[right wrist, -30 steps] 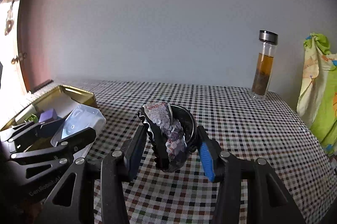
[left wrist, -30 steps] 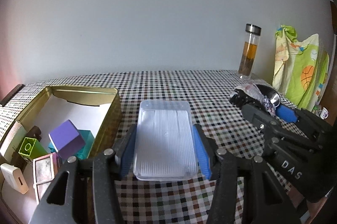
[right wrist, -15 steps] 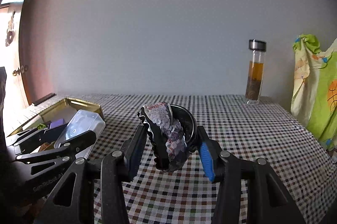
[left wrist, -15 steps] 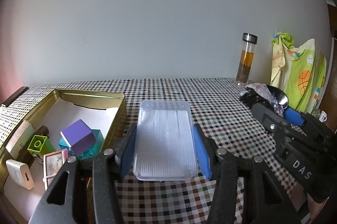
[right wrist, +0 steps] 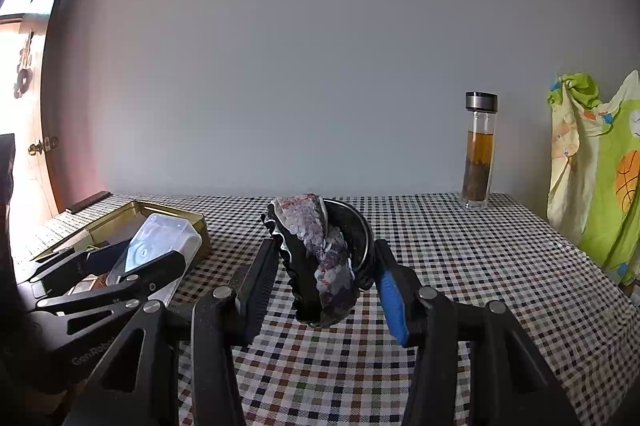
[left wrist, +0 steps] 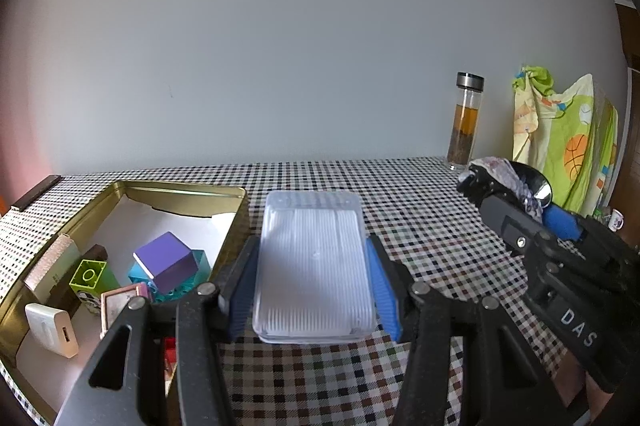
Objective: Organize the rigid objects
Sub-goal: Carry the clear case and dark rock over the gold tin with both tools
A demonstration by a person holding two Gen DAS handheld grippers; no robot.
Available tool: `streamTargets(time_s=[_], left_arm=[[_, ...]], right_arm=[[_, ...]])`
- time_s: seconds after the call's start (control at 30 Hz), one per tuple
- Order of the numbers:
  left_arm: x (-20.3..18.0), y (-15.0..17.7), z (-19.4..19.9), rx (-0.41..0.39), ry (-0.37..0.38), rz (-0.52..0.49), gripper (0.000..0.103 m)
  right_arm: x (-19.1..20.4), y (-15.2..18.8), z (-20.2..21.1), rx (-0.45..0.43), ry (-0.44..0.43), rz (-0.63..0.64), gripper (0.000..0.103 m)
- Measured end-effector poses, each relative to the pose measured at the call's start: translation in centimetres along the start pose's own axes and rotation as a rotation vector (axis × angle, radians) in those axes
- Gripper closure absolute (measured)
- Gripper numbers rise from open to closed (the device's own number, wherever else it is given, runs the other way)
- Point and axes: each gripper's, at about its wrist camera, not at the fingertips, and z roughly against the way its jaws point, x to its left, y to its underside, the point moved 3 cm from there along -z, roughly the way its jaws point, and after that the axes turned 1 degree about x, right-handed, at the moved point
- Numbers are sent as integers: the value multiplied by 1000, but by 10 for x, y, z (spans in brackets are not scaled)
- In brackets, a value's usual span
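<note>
My left gripper (left wrist: 314, 290) is shut on a clear ribbed plastic box (left wrist: 314, 262) and holds it above the checkered table, just right of an open gold tin (left wrist: 176, 192). The tin holds a purple block (left wrist: 166, 260), a teal block, a green brick (left wrist: 88, 276), a white charger (left wrist: 52, 328) and other small items. My right gripper (right wrist: 326, 274) is shut on a black sequined pouch with a round metal rim (right wrist: 320, 254), held above the table; it also shows in the left wrist view (left wrist: 508, 182). The left gripper and box also show in the right wrist view (right wrist: 156, 250).
A glass bottle of brown liquid (right wrist: 478, 162) stands at the table's back right by the wall. A green and yellow printed cloth (right wrist: 596, 162) hangs past the table's right edge. The checkered tablecloth (right wrist: 460, 266) covers the table.
Both grippers have risen and tilted up a little, keeping their loads. The tin and the bottle sit lower in both views. Nothing was let go.
</note>
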Motion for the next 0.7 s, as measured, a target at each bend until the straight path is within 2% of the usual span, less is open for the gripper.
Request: streamTargets(time_s=[0.33, 0.7], left_arm=[[3, 2, 14, -49, -17, -16, 51], [15, 5, 30, -73, -8, -1, 51]], right_arm=[[4, 0, 5, -12, 10, -12, 52], [14, 2, 11, -12, -20, -18, 52]])
